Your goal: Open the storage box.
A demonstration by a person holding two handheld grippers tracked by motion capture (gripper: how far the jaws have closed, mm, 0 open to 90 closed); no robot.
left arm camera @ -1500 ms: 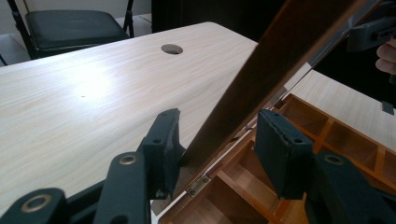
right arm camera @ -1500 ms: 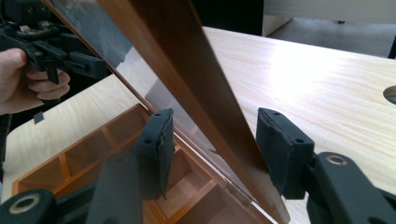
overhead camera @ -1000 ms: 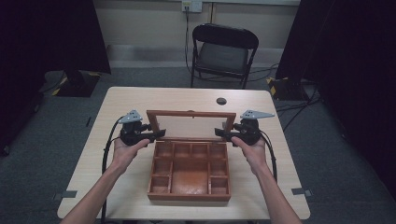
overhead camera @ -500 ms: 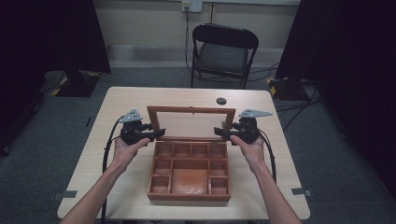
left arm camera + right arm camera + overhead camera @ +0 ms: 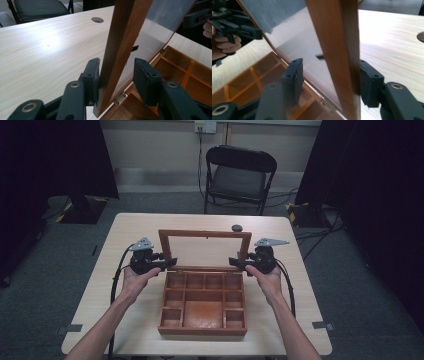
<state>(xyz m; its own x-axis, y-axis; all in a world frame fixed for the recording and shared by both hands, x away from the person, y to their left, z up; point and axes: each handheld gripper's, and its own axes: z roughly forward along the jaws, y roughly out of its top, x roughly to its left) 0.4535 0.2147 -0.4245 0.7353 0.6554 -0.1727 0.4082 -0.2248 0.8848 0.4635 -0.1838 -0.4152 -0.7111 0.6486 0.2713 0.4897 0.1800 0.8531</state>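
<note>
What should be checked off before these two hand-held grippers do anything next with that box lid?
1. Lid standing upright and open: ok.
2. Left hand-held gripper straddles the lid's side rail: ok. Its jaws have just been closing.
3. Both left pads press on the rail: not ok. One pad stands off the wood.
4. Right hand-held gripper straddles the other rail: ok. Its inner pad stands apart too.
5. Box compartments hold nothing that could get trapped: ok.
6. Hinges sound: cannot tell.

Nothing here carries writing I can read: no label, brand, number or sign on the wooden box (image 5: 203, 304), its lid, the table or the chair behind.
</note>
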